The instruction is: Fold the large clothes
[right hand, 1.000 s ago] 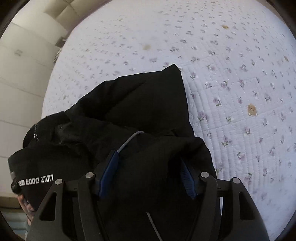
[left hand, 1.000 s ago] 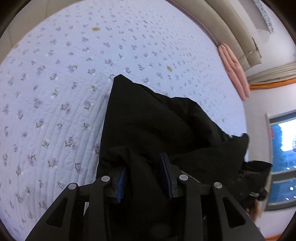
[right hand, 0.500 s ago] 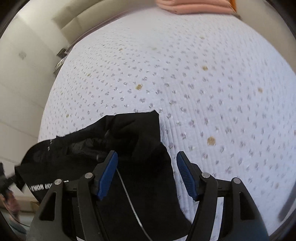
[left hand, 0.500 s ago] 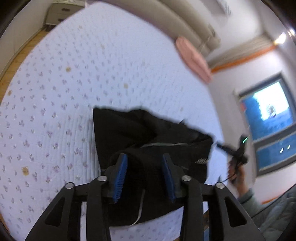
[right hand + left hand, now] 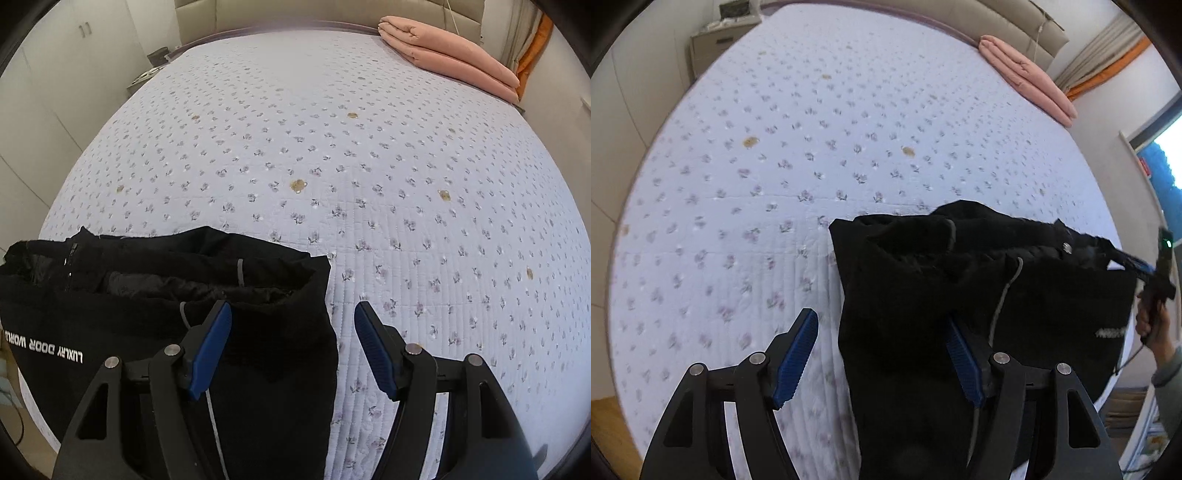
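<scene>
Left wrist view: my left gripper (image 5: 882, 362) hangs over the quilt (image 5: 746, 206), jaws opening, gripping nothing, with the jacket (image 5: 960, 295) lying folded beneath. My right gripper (image 5: 293, 352) stands wide, empty, at the jacket's (image 5: 155, 306) right edge. It looks soft, padded, slippery; I'd pinch a thick folded edge.

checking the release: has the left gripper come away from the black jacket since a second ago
Yes. The left gripper has lifted off the black jacket: more of the floral bedspread shows. Its jaws are opening, the fabric lying loose below.
</scene>
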{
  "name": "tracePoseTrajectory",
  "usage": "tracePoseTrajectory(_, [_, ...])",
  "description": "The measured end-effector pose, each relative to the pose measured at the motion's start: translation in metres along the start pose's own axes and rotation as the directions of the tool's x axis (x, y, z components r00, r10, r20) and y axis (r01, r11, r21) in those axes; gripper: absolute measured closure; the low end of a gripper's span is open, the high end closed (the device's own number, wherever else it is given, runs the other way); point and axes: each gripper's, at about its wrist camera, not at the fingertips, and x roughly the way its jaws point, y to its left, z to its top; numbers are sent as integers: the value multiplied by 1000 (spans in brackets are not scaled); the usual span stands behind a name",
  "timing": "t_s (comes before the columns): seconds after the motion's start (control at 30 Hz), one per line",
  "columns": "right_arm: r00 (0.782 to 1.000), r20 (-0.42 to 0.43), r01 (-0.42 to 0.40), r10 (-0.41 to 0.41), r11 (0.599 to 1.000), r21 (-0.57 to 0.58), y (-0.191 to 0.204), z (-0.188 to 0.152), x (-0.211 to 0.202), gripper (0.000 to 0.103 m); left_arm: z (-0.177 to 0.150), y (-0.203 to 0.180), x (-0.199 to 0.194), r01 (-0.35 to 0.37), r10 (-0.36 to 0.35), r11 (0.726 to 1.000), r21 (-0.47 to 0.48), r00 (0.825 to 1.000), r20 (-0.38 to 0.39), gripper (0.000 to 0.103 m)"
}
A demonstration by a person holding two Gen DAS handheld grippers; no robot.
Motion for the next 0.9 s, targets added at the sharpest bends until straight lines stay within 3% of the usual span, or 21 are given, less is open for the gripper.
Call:
tracePoseTrajectory(0.17, [1000,-22,2,-2,999,-33,0,-10,1,32,10,20,21,127,-126,989,-81,992,9,31])
tracePoseTrajectory(0.27, [999,-26,-31,30,999,-35,-3,-9,6,32,12,32,33,275,-276,948,-160,961,15,31])
tracePoseTrajectory(0.33, [998,-22,-59,58,998,-35,-4,-5,11,32,12,35,40,316,-321,928,-196,947,8,31])
tracePoseTrajectory(0.47, [993,-33,-111,110,993,-35,-7,6,34,25,9,30,43,307,-308,931,-197,951,25,31])
tracePoseTrajectory(0.5, [991,-39,-131,130,991,-25,-8,7,39,25,9,28,41,297,-295,935,-195,955,37,39])
tracePoseTrajectory(0.53, [983,-57,-178,177,984,-3,-10,7,46,31,9,25,40,289,-286,938,-190,957,42,60])
tracePoseTrajectory(0.57, [970,-75,-228,229,973,25,-12,7,51,43,9,22,39,279,-276,943,-183,960,43,73])
tracePoseTrajectory(0.6, [967,-83,-239,242,970,43,-11,6,53,68,9,20,37,271,-268,946,-179,963,41,86])
tracePoseTrajectory(0.67, [980,-46,-191,192,981,24,-5,2,42,75,7,10,26,205,-197,968,-146,978,68,91])
tracePoseTrajectory(0.73, [994,-16,-109,109,994,0,0,2,23,83,5,2,4,161,-144,976,-146,982,119,93])
tracePoseTrajectory(0.83, [995,96,8,-7,1000,-12,-2,16,-27,86,7,-4,-46,170,-125,970,-176,963,240,93])
tracePoseTrajectory(0.9, [986,166,35,-32,999,-20,-3,33,-52,86,16,-14,-74,174,-121,973,-151,943,309,93])
